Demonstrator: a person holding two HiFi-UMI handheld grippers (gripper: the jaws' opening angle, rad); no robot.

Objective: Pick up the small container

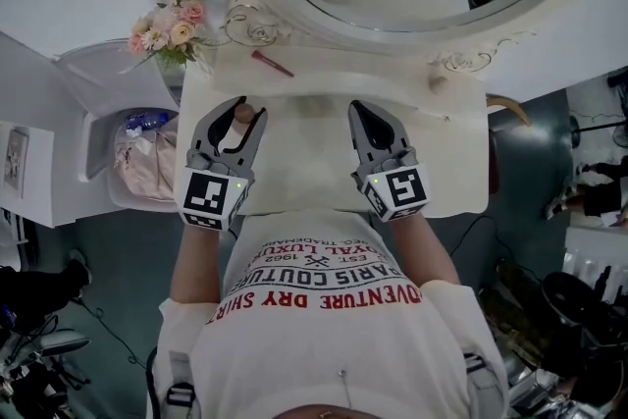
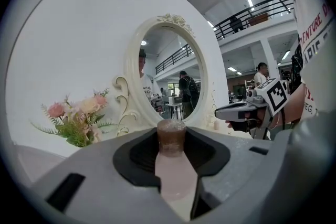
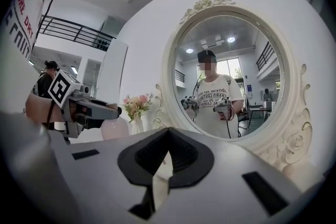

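Centre-left, your left gripper (image 1: 249, 109) is clamping the small container (image 1: 238, 128) by its body, probably light, rigid and slick; your right gripper (image 1: 359, 108) is idling closed, empty.

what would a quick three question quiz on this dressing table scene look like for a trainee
1. True or false: the left gripper is shut on the small container.
2. What lies on the table just right of the flowers in the head view? A: a thin red stick. B: a spoon. C: a phone.
3. Fill in the gap: between the jaws of the right gripper there is ___.

Key: 1 true. 2 A. 3 nothing.
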